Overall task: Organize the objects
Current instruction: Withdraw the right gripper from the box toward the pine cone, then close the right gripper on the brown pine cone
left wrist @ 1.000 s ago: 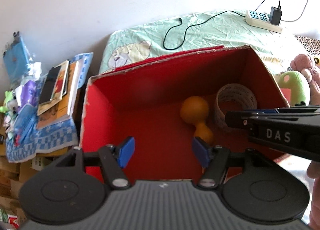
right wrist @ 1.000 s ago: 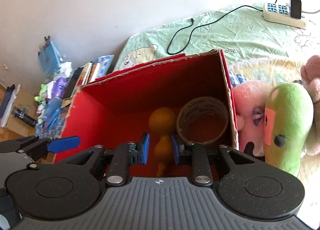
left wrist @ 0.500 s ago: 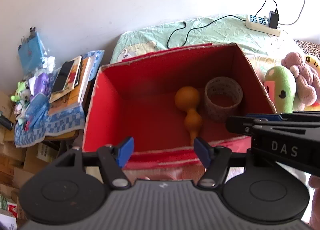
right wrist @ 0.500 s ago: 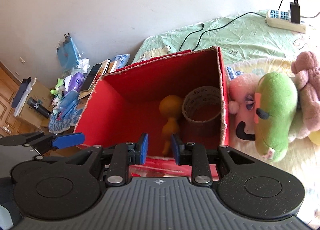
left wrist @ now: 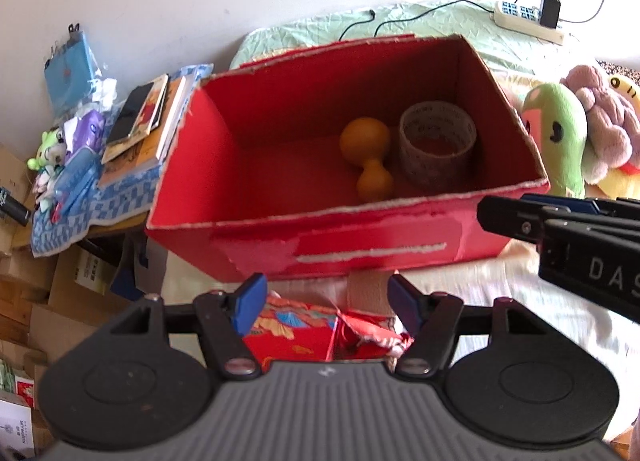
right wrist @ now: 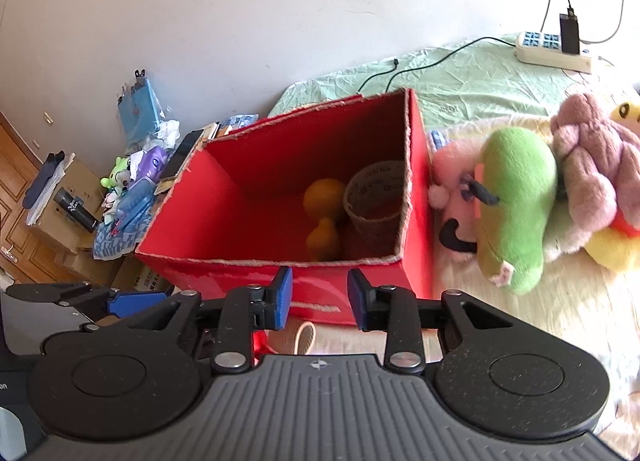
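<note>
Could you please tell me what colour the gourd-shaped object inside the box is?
Orange-yellow; the gourd-shaped object shows best in the left wrist view, lying in the red box.

The bed (right wrist: 500,81), spread with a pale green sheet (left wrist: 436,23) at its far end and a cream blanket (right wrist: 568,301) nearer, carries a red cardboard box (left wrist: 360,237) at its left edge. Just right of the box, soft toys lie piled together: a green plush (right wrist: 516,213), a pink one (right wrist: 452,189) touching the box wall, and a mauve one (right wrist: 592,157). At the far right corner a white power strip (right wrist: 548,49) rests on the sheet, its black cable (right wrist: 432,61) trailing toward the box.
</note>
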Motion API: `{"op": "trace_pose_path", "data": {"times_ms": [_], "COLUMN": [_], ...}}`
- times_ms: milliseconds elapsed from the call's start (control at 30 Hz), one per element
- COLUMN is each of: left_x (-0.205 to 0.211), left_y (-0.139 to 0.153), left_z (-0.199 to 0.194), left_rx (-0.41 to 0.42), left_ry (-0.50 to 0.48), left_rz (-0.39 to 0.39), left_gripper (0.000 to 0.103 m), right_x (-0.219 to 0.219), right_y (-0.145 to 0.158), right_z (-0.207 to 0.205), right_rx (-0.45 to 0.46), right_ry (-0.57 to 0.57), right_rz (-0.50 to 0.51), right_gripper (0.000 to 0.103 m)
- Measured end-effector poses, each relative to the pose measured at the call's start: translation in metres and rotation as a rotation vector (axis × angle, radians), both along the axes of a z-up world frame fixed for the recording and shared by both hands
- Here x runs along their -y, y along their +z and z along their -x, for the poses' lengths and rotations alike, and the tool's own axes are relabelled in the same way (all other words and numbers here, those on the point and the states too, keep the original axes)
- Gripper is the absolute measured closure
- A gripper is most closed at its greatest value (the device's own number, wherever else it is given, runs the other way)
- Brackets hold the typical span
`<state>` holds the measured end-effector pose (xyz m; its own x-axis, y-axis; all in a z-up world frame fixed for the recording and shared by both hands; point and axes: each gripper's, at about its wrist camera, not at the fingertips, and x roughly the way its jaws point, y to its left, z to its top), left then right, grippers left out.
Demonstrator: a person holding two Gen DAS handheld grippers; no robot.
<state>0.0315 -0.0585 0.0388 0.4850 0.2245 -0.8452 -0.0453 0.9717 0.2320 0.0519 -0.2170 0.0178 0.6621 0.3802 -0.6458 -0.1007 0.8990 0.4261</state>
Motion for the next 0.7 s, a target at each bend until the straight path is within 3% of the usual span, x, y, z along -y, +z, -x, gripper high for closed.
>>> {"op": "trace_pose_path", "data": {"times_ms": [333, 700], "left_x": [-0.002, -0.006], "left_y": [-0.023, -0.053], "left_z": [0.011, 0.025], "left_rx": [-0.056, -0.124], "left_ry": [0.011, 0.006], "left_rz": [0.025, 0.071], "left_gripper": [0.032, 0.032], "right_x": [-0.002, -0.004], "right_y": [-0.021, -0.056], "right_z": [0.014, 0.025], "right_rx": [-0.046, -0.169], "right_ry": [0.022, 0.069], "right_rz": [-0.008, -0.076], "right_gripper": [0.069, 0.070]}}
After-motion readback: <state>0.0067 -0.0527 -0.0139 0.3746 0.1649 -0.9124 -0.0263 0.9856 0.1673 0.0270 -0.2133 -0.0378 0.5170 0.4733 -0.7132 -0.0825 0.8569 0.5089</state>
